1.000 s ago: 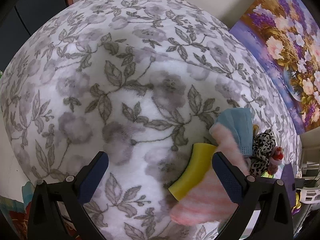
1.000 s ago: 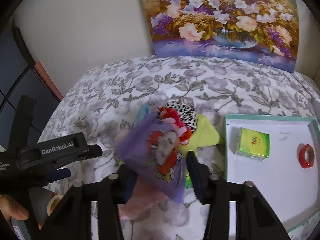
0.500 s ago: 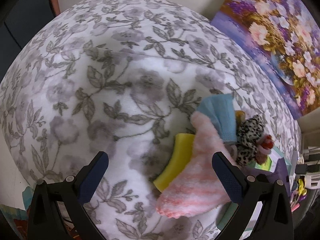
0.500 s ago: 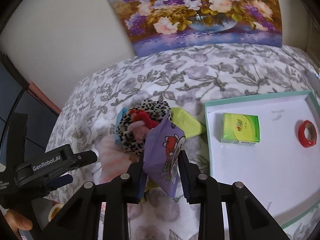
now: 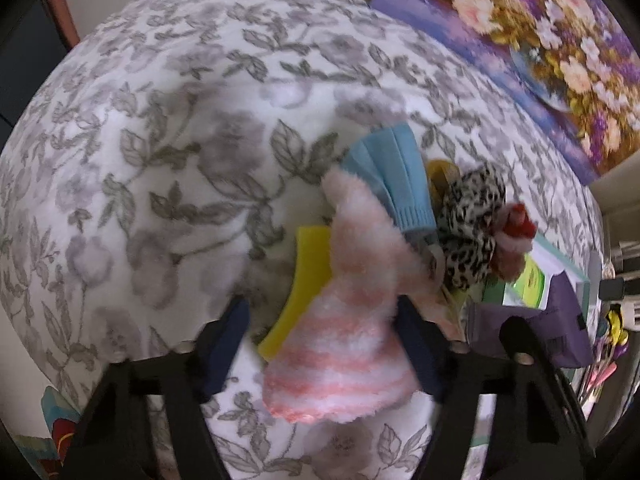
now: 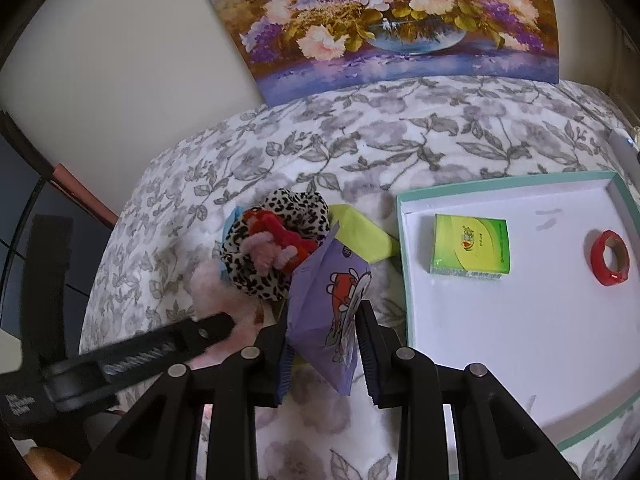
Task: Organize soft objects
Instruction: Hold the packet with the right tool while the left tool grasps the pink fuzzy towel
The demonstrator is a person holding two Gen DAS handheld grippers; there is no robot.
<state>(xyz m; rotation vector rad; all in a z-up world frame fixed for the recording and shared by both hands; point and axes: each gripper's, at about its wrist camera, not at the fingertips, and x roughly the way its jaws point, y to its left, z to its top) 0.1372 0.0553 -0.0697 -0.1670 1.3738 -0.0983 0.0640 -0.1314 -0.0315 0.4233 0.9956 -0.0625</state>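
A pile of soft things lies on the floral blanket (image 5: 180,152): a pink striped fuzzy cloth (image 5: 344,364), a yellow sponge (image 5: 308,264), a blue cloth (image 5: 396,176), a leopard-print scrunchie (image 6: 256,276) and a red and pink fuzzy piece (image 6: 276,244). My left gripper (image 5: 320,344) points down over the pile, its jaws closing. The pink cloth and the sponge are between them; a small gap remains at the left pad. My right gripper (image 6: 326,340) is shut on a purple cartoon-print packet (image 6: 328,300), held just right of the pile.
A white tray with a teal rim (image 6: 500,344) lies to the right, holding a green tissue pack (image 6: 470,246) and a red tape roll (image 6: 610,258). A yellow-green cloth (image 6: 364,236) lies beside the tray. A flower painting (image 6: 392,20) leans on the wall.
My left gripper has slid across the blanket onto the pile and its jaws have narrowed around the pink cloth and sponge. The right gripper has rolled and tightened on the purple packet.
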